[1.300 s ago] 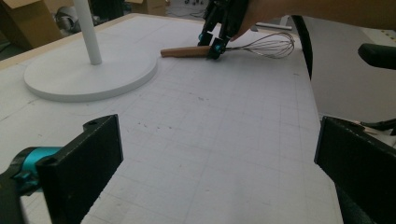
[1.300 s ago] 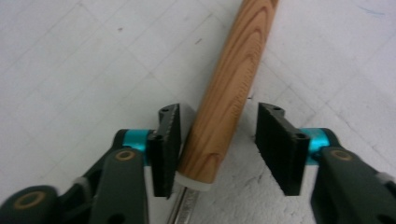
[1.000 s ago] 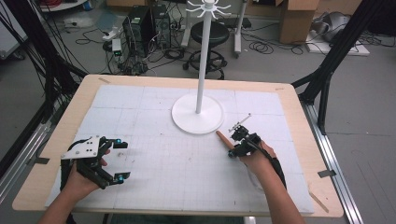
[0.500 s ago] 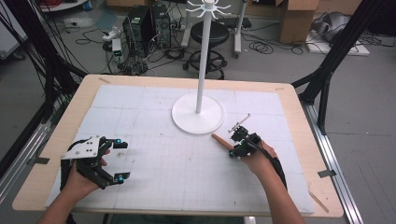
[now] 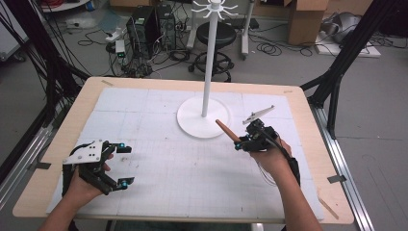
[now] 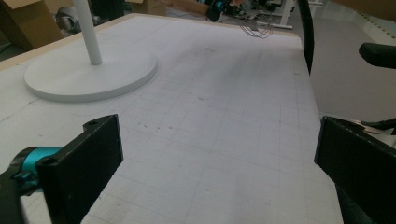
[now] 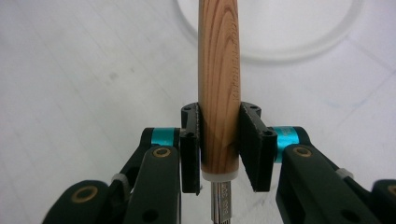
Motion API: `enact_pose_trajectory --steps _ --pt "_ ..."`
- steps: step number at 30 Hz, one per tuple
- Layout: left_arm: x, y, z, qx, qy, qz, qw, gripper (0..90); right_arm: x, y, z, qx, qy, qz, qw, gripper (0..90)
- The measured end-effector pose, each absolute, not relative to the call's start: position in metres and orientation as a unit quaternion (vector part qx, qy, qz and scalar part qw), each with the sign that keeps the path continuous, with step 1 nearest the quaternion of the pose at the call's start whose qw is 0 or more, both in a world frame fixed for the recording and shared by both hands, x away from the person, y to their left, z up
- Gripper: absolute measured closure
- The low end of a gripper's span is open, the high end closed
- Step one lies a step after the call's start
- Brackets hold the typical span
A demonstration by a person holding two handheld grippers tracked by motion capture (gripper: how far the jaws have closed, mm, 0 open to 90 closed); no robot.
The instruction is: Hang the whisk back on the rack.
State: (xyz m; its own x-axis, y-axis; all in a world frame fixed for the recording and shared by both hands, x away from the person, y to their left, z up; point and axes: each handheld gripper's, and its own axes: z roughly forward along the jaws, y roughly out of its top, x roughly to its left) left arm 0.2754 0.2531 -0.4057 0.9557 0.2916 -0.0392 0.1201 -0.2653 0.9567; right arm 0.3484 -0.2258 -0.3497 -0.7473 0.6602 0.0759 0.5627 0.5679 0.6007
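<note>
The right gripper (image 5: 239, 143) is clamped on a tapered wooden tool handle (image 7: 218, 88) — lifted, beside the white round-based hook stand (image 5: 203, 118). The left gripper (image 5: 124, 163) rests with jaws wide apart, empty. Pickup looks done — whatever follows remains.

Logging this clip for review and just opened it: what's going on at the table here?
A person works at a table with a gripper in each hand. The right gripper is clamped on a wooden handle with a metal piece at its near end, held above the mat and pointing toward the white stand's round base. The left gripper sits near the table's left front, jaws wide apart and holding nothing. No item hangs on the stand's hooks.
</note>
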Motion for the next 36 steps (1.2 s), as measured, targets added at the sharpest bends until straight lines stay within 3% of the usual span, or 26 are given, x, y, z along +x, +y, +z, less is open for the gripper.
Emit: enact_pose_trajectory --steps 26,36 --pt "0.275 0.253 -0.406 0.792 0.131 0.073 0.592 1.7 0.353 -0.222 -0.280 0.307 0.857 0.400 0.106 71.2" --pt "0.275 0.253 -0.405 0.793 0.129 0.074 0.591 1.7 0.353 -0.227 -0.268 0.308 0.850 0.412 0.117 71.2"
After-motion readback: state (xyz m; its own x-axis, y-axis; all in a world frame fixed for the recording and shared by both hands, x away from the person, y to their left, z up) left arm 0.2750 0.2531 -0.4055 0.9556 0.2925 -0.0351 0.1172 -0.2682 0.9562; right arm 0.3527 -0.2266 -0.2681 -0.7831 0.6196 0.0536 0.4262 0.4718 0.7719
